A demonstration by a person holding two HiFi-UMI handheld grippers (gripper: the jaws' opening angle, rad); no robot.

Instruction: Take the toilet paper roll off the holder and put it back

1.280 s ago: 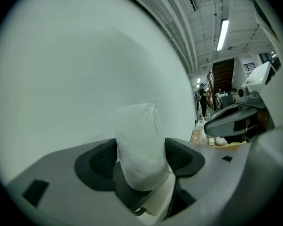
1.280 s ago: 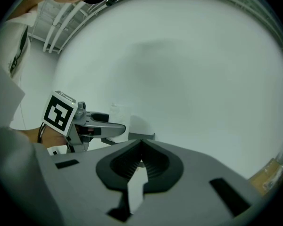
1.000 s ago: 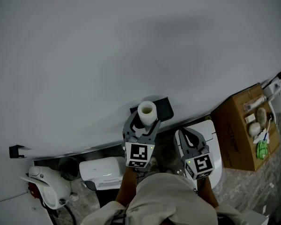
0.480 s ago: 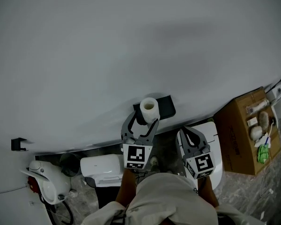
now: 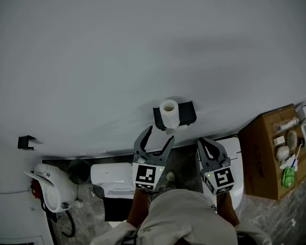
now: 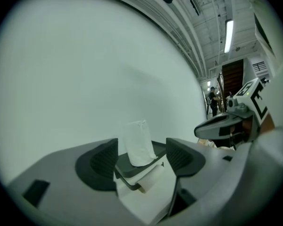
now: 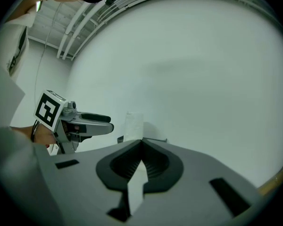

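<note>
A white toilet paper roll stands upright on the flat top of the black wall holder. A second roll hangs under that shelf with a sheet trailing down. My left gripper is open, just short of the holder, with nothing between its fingers. My right gripper is shut, level with it at the right and lower than the holder. A white sliver shows low in the slit between its pads; I cannot tell what it is.
A white toilet lies under the right gripper. At the far right stands a cardboard box with small items on top. A white bin and a white appliance sit at the lower left. A small black hook is on the wall.
The left gripper was around the roll above the holder; it has let go and drawn back toward me. The roll now stands alone on the holder top. The right gripper stayed shut.
</note>
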